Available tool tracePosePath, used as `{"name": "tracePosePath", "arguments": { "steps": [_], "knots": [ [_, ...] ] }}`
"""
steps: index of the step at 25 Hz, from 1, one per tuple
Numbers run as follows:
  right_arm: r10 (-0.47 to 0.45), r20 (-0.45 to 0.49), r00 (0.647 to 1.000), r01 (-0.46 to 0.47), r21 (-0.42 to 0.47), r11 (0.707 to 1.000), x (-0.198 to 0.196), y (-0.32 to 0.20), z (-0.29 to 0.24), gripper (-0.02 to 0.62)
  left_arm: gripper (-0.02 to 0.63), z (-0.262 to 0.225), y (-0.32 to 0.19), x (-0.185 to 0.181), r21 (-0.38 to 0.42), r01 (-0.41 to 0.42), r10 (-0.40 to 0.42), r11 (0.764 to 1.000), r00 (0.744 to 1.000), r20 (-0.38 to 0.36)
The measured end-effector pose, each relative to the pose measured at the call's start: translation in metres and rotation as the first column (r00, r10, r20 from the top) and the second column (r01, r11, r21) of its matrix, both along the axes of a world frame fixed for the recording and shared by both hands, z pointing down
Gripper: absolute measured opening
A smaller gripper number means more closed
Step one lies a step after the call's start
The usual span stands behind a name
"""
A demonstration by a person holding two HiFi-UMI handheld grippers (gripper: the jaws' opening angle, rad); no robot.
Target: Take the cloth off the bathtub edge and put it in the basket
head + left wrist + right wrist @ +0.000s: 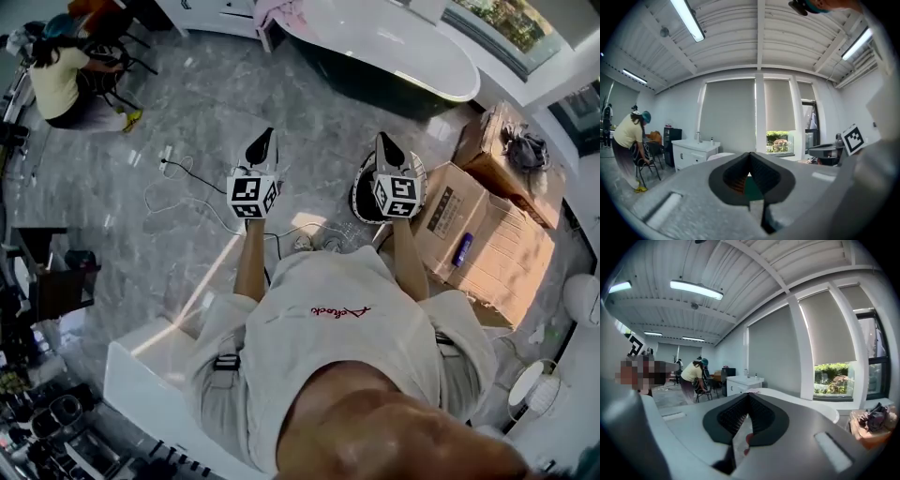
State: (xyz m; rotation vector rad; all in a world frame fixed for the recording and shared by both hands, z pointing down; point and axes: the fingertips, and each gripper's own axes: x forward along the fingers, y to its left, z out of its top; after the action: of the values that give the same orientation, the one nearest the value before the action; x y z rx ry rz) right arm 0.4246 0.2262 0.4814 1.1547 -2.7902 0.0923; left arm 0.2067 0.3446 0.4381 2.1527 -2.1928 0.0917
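Forearms [249, 267] extend left hand-held gripper [265, 141] and right hand-held gripper [387, 148], closed.

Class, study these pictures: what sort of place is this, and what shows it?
Probably a mock bathroom set up in a larger workspace: a white oval freestanding bathtub with a dark outer shell, a white vanity cabinet with a basin and grey marble-look floor, though brown cardboard boxes stand nearby.
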Motion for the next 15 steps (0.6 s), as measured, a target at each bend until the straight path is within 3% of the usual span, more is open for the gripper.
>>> {"name": "tracePosePath", "arguments": {
  "steps": [7,15],
  "knots": [
    [-0.29,0.005,0.957,0.29,-0.006,0.957,-0.1,0.027,-0.001,0.006,0.0,-0.003,0.072,-0.051,-0.01,0.253,-0.253,0.967,0.967,0.008],
    [-0.463,0.0,0.886,0.463,-0.019,0.886,-0.174,0.074,0.004,0.006,0.0,0.004,0.142,-0.09,-0.032,0.419,-0.419,0.907,0.908,0.002]
  ]
}}
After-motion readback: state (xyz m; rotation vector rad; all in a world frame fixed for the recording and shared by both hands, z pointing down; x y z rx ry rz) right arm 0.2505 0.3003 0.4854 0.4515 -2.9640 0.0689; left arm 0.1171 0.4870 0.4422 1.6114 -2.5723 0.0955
